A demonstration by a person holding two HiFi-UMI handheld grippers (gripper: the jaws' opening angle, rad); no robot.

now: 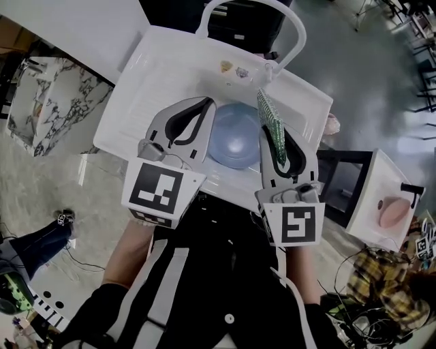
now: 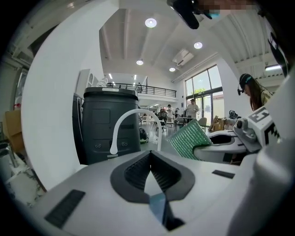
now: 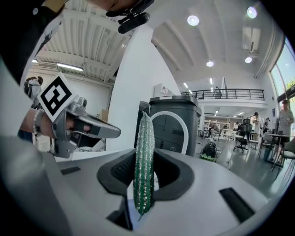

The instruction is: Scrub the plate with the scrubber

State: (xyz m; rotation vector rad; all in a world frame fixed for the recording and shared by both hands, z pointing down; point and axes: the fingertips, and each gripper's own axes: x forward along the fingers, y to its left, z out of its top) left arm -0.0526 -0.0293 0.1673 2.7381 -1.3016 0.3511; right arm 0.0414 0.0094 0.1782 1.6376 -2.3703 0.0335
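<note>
A pale blue plate (image 1: 235, 140) lies in the white sink (image 1: 150, 88). My left gripper (image 1: 206, 103) reaches over the plate's left rim. In the left gripper view its jaws (image 2: 150, 159) meet at the tips, with a sliver of the blue plate (image 2: 157, 207) pinched between them. My right gripper (image 1: 274, 136) is shut on a green scrubber (image 1: 269, 117), which stands on edge over the plate's right rim. In the right gripper view the scrubber (image 3: 144, 161) stands upright between the jaws (image 3: 145, 154). The left gripper view shows the scrubber (image 2: 189, 138) at the right.
A white arched faucet (image 1: 252, 7) stands at the sink's far side, with two small items (image 1: 231, 68) on the ledge. A dark bin (image 2: 108, 120) is behind it. A small white stand with a pink object (image 1: 392, 211) is at the right.
</note>
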